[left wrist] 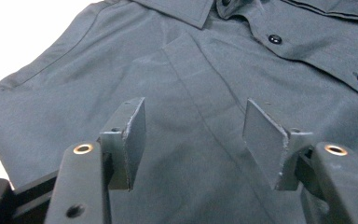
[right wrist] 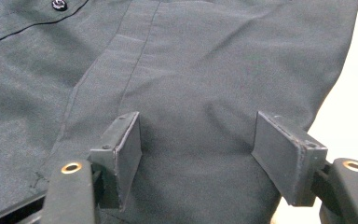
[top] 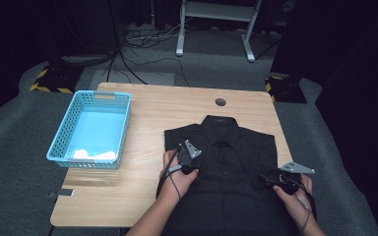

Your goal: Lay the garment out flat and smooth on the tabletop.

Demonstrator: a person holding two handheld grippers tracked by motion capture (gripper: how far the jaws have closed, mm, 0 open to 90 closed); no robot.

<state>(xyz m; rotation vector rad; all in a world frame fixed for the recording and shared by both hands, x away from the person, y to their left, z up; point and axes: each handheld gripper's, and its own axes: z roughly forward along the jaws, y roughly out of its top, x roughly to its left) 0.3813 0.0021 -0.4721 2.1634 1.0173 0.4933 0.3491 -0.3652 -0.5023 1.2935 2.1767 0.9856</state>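
- Black shirt [top: 226, 167] flat on bench [top: 177, 105], collar far side, buttoned front up.
- Left gripper [left wrist: 193, 140] over shirt's left chest: fingers [left wrist: 133, 135] wide, nothing gripped.
- Right gripper [right wrist: 198, 154] near shirt's right edge: fingers wide, nothing gripped.
- Blue basket [top: 61, 142] at bench's left.

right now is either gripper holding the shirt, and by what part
Nothing is held. The left gripper and the right gripper both stand open over the black shirt, with no cloth pinched between the jaws.
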